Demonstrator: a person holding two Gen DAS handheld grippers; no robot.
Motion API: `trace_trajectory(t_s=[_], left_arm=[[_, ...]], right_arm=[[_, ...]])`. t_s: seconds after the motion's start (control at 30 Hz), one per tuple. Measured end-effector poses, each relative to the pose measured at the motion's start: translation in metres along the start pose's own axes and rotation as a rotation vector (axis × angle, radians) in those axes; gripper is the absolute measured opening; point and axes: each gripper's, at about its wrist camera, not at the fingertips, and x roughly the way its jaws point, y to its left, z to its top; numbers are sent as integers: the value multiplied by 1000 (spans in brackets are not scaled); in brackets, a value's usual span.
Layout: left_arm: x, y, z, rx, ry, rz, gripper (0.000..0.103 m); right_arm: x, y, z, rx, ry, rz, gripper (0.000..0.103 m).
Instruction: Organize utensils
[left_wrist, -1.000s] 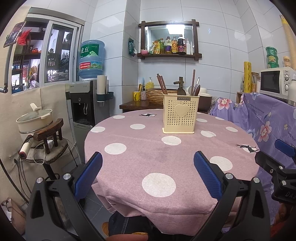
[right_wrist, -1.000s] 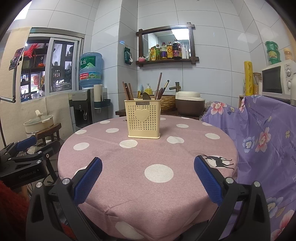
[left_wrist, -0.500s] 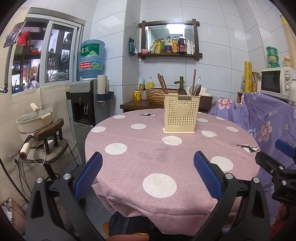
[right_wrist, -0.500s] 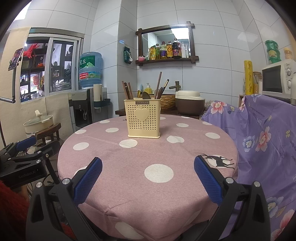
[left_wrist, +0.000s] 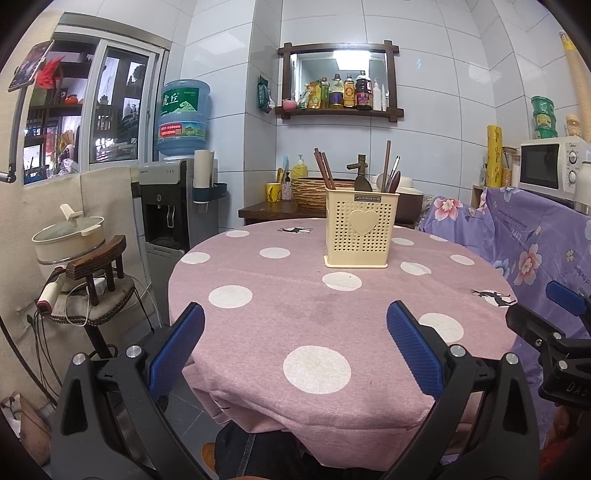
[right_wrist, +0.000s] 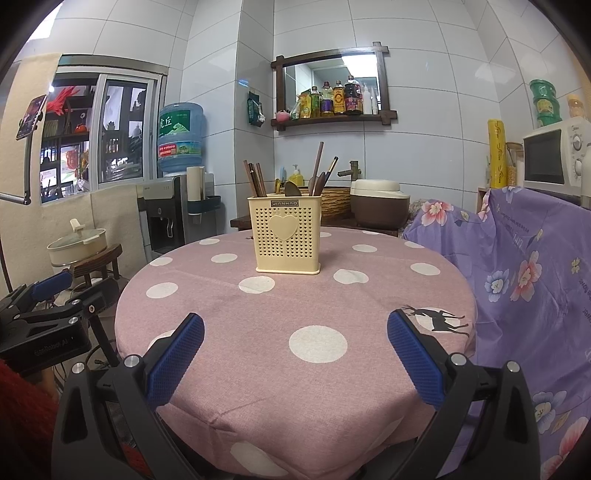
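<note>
- Left wrist view: left gripper (left_wrist: 295, 332) spread wide, holding nothing, low over the table (left_wrist: 258, 295) near edge.
- Right gripper (right_wrist: 295, 332) same deal, wide apart.
- Utensil holder (right_wrist: 283, 234) stands mid-table; chopsticks (right_wrist: 255, 179) and spoons (right_wrist: 291, 189) poke out, lower halves hidden.

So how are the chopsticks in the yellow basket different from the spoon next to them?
The chopsticks are thin, straight, reddish-brown sticks, while the spoon shows a wide, rounded end. The chopsticks poke high above the utensil holder, but the spoon barely clears its rim. The chopsticks sit at the left end, the spoon nearer the middle. Both stand in the same holder.
</note>
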Motion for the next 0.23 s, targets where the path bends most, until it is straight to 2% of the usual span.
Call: trace_trajectory(t_s=[0.23], left_arm=[[0,-4,-1,11,-1,-2,97]], right_arm=[[1,-1,1,0,0,1,98]])
